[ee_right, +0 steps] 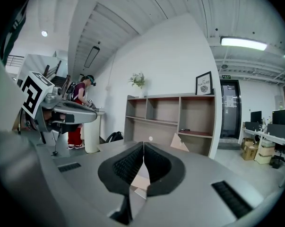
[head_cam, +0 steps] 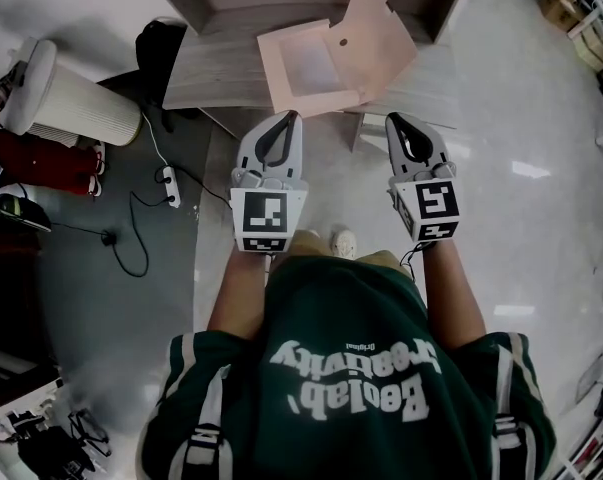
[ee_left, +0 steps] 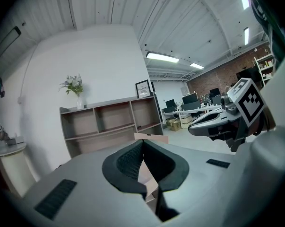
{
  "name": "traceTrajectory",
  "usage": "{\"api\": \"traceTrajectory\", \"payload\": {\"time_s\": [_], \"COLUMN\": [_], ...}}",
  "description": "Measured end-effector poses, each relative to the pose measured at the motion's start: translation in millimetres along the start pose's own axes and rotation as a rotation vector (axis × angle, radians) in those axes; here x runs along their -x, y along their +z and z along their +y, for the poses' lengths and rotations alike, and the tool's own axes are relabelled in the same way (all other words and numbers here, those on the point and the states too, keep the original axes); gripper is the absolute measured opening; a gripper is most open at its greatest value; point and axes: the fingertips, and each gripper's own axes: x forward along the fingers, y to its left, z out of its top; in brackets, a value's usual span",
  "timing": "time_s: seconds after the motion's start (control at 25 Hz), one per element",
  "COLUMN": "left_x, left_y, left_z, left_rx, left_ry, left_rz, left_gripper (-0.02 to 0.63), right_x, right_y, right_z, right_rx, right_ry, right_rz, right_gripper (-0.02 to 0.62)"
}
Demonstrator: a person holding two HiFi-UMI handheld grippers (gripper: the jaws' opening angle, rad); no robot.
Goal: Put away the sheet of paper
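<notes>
Paper seems to lie in the open box [head_cam: 303, 68], so with left gripper [head_cam: 291, 118] and right gripper [head_cam: 393, 119] both clenched empty, I'd nudge its raised lid [head_cam: 377, 34] down squarely.

"NATURE" on framed picture [ee_right: 203, 83] (atop shelf [ee_right: 162, 122])

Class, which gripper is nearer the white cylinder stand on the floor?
Left. The left gripper sits to the right of the white cylinder stand; the right gripper is farther right still, beyond the left one.
</notes>
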Motion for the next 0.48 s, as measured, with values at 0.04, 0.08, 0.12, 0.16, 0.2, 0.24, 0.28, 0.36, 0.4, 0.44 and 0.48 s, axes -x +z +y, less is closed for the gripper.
{"api": "traceTrajectory", "payload": {"time_s": [0.04,0.08,0.12,0.16,0.2,0.24,0.28,0.36,0.4,0.44,0.48], "left_x": [1,3,4,5,6,6,7,7,7,6,5], "left_y": [1,2,4,6,9,11,13,14,14,14,14], "left_z": [1,2,2,1,1,1,1,2,2,3,4], "left_rx": [0.002,0.004,0.005,0.004,0.003,0.003,0.004,0.005,0.005,0.005,0.006], "left_ry": [0.002,0.004,0.004,0.002,0.0,-0.002,-0.004,-0.005,-0.004,-0.001,0.001], "left_rz": [-0.003,-0.006,-0.012,-0.019,-0.025,-0.031,-0.035,-0.039,-0.04,-0.042,-0.042], "left_gripper": [0.018,0.018,0.018,0.018,0.018,0.018,0.018,0.018,0.018,0.018,0.018], "right_x": [1,2,2,2,2,2,1,1,0,0,-1], "right_y": [2,4,6,8,11,13,14,17,19,20,21], "right_z": [0,0,1,1,2,2,2,3,3,2,2], "right_rx": [-0.001,0.001,0.005,0.011,0.017,0.021,0.023,0.026,0.027,0.029,0.032], "right_ry": [-0.006,-0.01,-0.012,-0.013,-0.014,-0.014,-0.014,-0.015,-0.015,-0.016,-0.016], "right_rz": [-0.008,-0.017,-0.026,-0.032,-0.037,-0.04,-0.042,-0.046,-0.049,-0.052,-0.054], "right_gripper": [0.035,0.035,0.035,0.035,0.035,0.035,0.035,0.035,0.035,0.035,0.035]}}
